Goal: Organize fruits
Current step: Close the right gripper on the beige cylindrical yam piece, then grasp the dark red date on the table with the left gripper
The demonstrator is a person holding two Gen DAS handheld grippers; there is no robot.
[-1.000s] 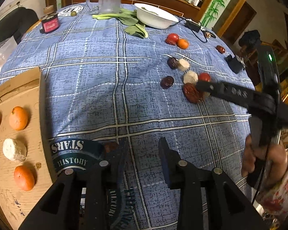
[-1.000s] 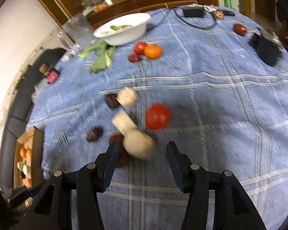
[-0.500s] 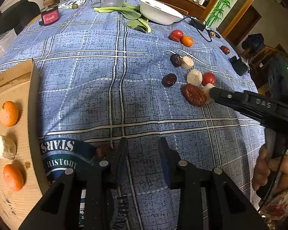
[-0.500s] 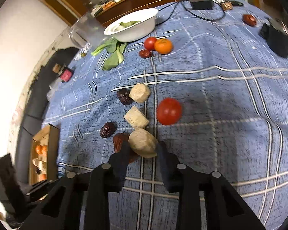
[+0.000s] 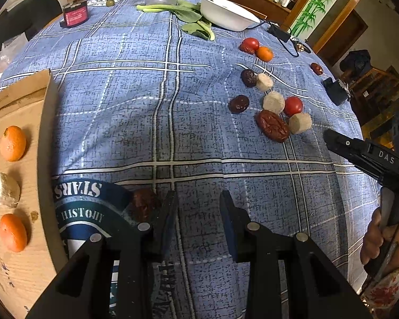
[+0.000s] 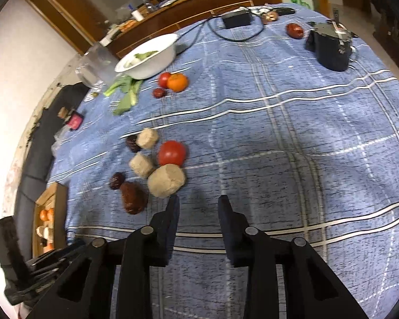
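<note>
Looking down your right gripper, you see its jaws opening over bare blue plaid tablecloth, nothing between them. Just ahead and left of its left finger lies the round beige peeled fruit, touching a red tomato behind it. Beside it lies the long wrinkled red date, its long axis running from near-right to far-left in this view.

Your left gripper hangs with its jaws apart and empty over the cloth. Only its camera shows a dark red date just left of the left finger, and the open cardboard box close up, holding orange mandarins and a white peeled fruit. The right view shows that box only small, at the far left edge.

Farther off, both views show the white bowl beside green leaves.
</note>
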